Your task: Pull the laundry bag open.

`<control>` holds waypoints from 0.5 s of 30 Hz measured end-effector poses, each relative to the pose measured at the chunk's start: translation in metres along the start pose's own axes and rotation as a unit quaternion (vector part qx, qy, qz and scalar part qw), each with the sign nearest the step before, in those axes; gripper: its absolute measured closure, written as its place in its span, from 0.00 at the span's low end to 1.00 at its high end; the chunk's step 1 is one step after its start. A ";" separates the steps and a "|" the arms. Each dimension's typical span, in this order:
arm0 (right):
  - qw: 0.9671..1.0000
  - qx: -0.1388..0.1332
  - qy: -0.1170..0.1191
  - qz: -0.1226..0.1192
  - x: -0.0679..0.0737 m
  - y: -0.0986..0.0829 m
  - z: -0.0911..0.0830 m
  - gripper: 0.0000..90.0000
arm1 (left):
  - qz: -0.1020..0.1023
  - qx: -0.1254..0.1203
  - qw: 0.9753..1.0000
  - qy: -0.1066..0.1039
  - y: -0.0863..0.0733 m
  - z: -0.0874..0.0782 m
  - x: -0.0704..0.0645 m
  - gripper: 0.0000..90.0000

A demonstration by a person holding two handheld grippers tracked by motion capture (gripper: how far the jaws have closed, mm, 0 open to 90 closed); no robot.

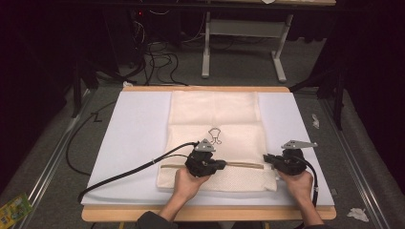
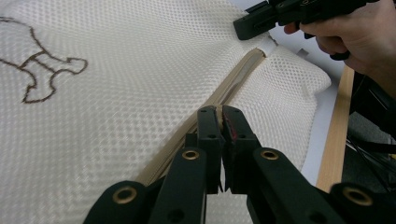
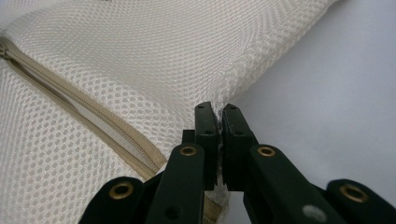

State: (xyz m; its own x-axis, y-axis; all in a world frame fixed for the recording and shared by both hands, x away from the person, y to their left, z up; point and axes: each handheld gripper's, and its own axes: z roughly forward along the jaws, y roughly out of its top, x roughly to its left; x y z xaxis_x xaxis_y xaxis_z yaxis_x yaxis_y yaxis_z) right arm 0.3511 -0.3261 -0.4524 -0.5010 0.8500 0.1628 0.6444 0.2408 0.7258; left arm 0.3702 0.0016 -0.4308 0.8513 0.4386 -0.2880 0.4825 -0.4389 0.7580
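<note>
Seemingly the zip [image 2: 224,95] is partly open: the left gripper [image 2: 219,112] is pinching something at the zip line, apparently its pull, mid-bag [image 1: 215,114], while the right gripper [image 3: 218,112] is pinching the bag's right edge. The bag is lying centred on the board [image 1: 133,124], bare room lying left and right.

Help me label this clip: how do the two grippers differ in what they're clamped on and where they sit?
The left gripper is shut on the zipper partway along the mesh bag; the right gripper is shut on the bag's edge at its right end. The left sits over the bag, the right beside it. Both are hand-held and closed.
</note>
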 end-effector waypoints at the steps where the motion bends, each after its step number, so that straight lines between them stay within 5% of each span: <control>1: 1.000 0.002 0.001 0.003 -0.001 0.000 0.000 0.98 | -0.003 -0.001 1.000 -0.001 0.000 -0.001 0.001 0.96; 15: 1.000 0.004 0.002 -0.006 0.003 0.003 0.003 0.98 | -0.010 -0.004 1.000 -0.007 -0.001 -0.006 0.005 0.96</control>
State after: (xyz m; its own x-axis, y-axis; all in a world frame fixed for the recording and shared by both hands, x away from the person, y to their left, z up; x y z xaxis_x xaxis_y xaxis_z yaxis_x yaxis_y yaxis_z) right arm 0.3531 -0.3216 -0.4518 -0.5110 0.8452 0.1563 0.6423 0.2547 0.7228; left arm 0.3730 0.0093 -0.4291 0.8448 0.4353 -0.3110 0.4971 -0.4238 0.7572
